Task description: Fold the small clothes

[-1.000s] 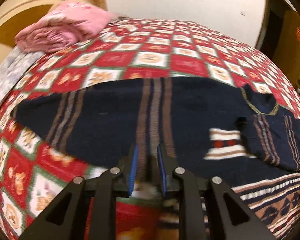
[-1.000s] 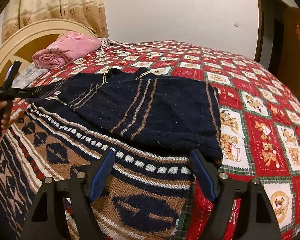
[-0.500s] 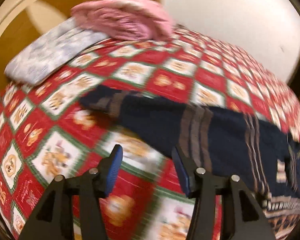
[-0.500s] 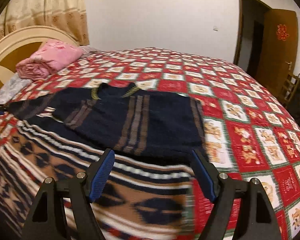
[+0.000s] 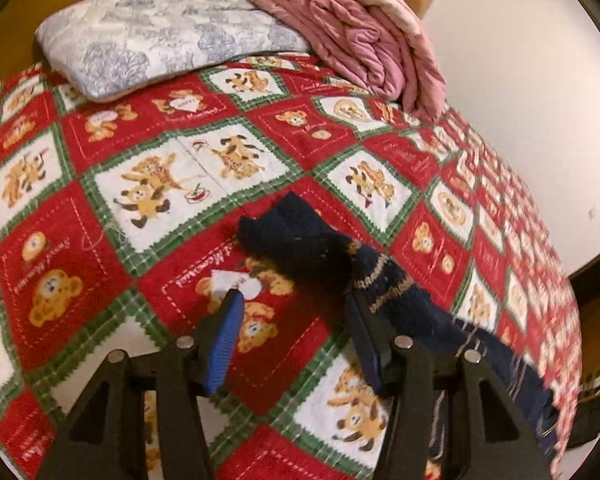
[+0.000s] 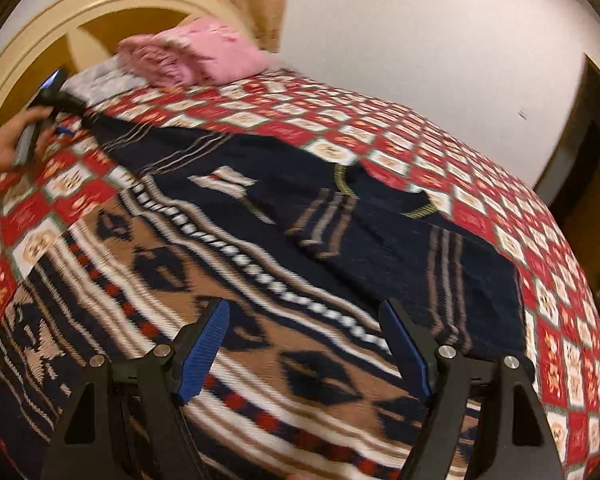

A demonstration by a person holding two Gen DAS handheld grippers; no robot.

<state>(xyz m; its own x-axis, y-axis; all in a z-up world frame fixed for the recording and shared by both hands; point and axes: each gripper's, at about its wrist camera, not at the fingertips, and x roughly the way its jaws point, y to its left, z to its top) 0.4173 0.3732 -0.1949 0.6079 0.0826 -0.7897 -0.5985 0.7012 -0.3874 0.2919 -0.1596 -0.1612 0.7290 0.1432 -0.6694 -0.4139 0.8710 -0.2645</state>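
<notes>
A navy knitted sweater (image 6: 308, 240) with brown and white patterned bands lies spread on the bed. One sleeve lies folded across its body and the other stretches out to the left. In the left wrist view that sleeve's cuff (image 5: 292, 236) lies just ahead of my open, empty left gripper (image 5: 294, 308), apart from the fingers. In the right wrist view my left gripper (image 6: 60, 122) is at the far left, held by a hand. My right gripper (image 6: 306, 320) is open and empty, hovering over the sweater's patterned lower part.
The bed has a red, white and green teddy-bear quilt (image 5: 148, 184). A folded pink blanket (image 5: 364, 36) and a grey-white pillow (image 5: 156, 28) lie by the cream headboard (image 6: 72, 28). A white wall and a dark doorway (image 6: 588, 140) stand beyond the bed.
My left gripper has opened, let go of the sweater and swung left to the outstretched sleeve's cuff. My right gripper stayed open and shifted left over the patterned part.
</notes>
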